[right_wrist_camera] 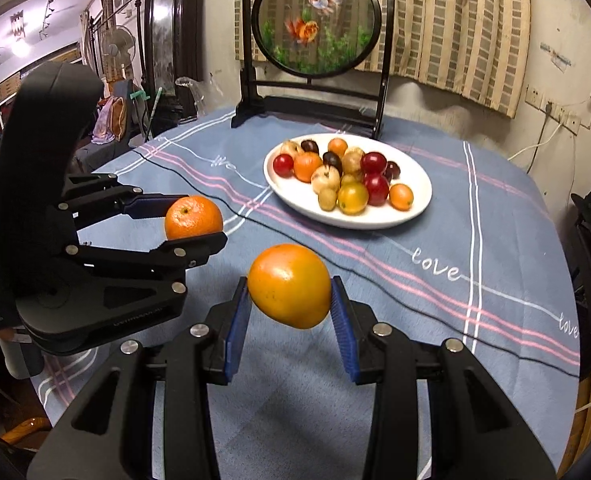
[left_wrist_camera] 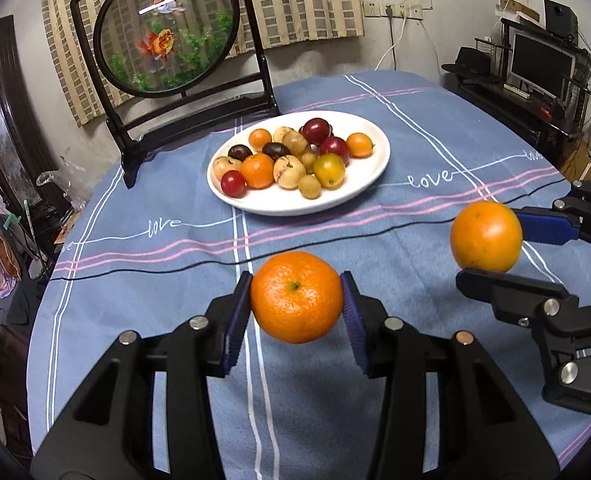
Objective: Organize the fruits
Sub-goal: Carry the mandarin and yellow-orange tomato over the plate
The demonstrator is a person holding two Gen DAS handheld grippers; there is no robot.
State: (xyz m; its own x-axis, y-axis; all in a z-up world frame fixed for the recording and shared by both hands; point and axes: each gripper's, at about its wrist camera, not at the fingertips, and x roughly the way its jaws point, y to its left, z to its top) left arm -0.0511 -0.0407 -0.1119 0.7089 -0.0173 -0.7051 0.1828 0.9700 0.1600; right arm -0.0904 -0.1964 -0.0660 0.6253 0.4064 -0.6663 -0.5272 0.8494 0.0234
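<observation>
Fruits sit heaped on a white plate (left_wrist_camera: 359, 196) toward the far side of the table: small oranges, dark red plums, pale brown ones and a yellow-green one. Two larger pieces are off the plate, in the air above the blue tablecloth (left_wrist_camera: 435, 148). The left gripper (left_wrist_camera: 296, 298), angled downward, is clamped on a tangerine (left_wrist_camera: 296, 297), stem dimple facing the camera. Beside it, the right gripper (right_wrist_camera: 290, 286), tilted the same way, is clamped on a smooth orange (right_wrist_camera: 290, 285). Behind the plate stands a round goldfish screen (left_wrist_camera: 167, 28).
</observation>
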